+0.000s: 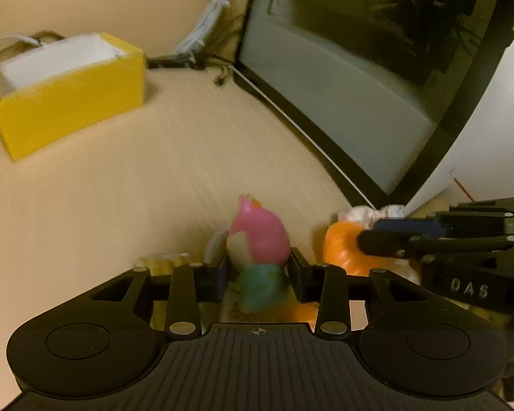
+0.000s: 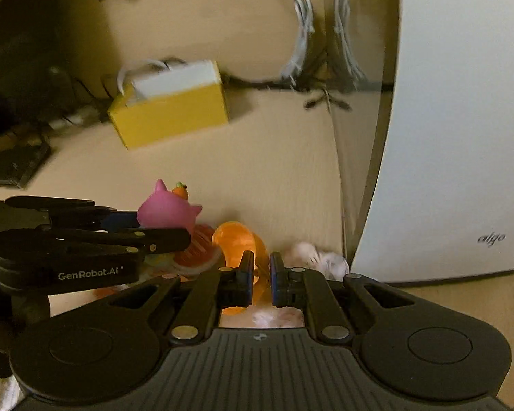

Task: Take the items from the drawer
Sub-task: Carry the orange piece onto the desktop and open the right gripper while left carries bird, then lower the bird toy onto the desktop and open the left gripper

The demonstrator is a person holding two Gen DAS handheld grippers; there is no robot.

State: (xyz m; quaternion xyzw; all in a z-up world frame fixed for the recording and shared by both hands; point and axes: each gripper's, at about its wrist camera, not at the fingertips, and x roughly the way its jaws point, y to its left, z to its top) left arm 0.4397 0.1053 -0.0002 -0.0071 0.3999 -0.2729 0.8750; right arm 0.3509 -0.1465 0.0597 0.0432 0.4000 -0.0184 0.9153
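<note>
Two grippers, left gripper [image 1: 257,270] clamping half-hidden pink toy [image 1: 258,236], right gripper [image 2: 260,274] pinching orange toy [image 2: 240,243]

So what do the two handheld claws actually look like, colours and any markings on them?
Both are matte black plastic. The left claw has a ribbed base, two round caps, silver rivets on its linkage arms and blue finger pads; its side reads GenRobot.AI in white. The right claw is the same build, with blue pads and raised DAS lettering on its side. No hands, sleeves or cables show.
</note>
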